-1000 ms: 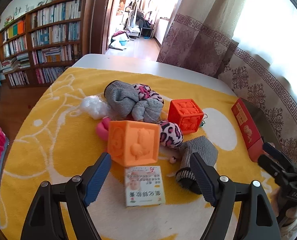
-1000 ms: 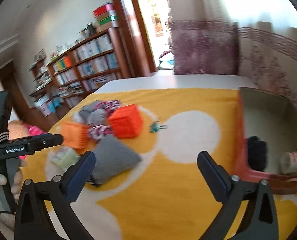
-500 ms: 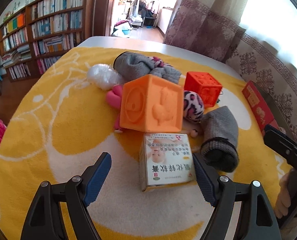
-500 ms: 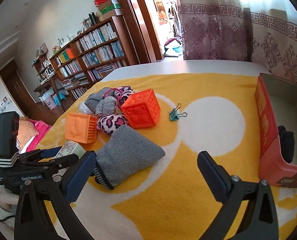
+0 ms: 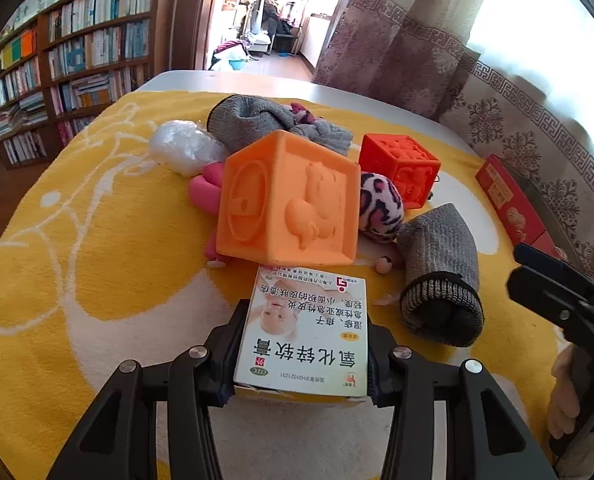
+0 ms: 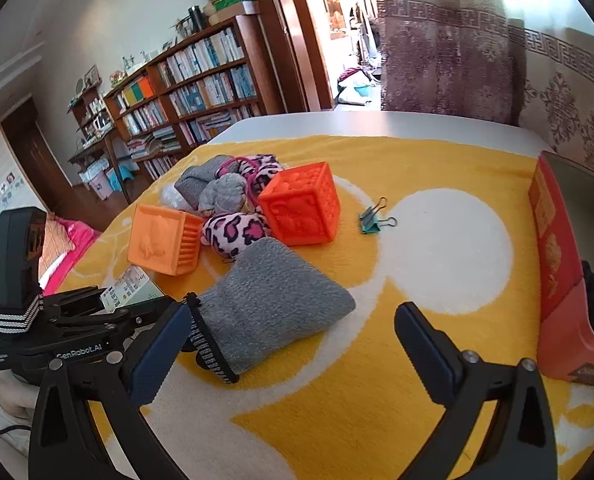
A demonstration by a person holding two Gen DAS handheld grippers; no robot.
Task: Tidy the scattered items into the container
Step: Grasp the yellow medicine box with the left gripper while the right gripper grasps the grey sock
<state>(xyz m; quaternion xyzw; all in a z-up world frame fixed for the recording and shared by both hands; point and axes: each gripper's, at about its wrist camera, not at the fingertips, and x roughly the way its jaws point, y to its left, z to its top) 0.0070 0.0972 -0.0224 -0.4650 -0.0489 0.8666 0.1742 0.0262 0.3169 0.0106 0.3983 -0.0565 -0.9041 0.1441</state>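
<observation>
On the yellow-and-white blanket, left gripper jaws closing on the white printed cardboard box just before the orange rubber cube; right gripper jaws apart, empty.

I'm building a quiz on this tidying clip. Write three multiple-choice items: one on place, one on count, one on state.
1. Where does the binder clip lie?
A. in the red box
B. on the blanket's white circle
C. on a cube

2. How many orange cubes show?
A. one
B. two
C. four

3. What sits between the left gripper's jaws?
A. the medicine box
B. a grey sock
C. nothing

Answers: 1 B, the clip rests on the white patch; 2 B, a light cube and a darker cube; 3 A, the closing jaws flank the box's sides.
</observation>
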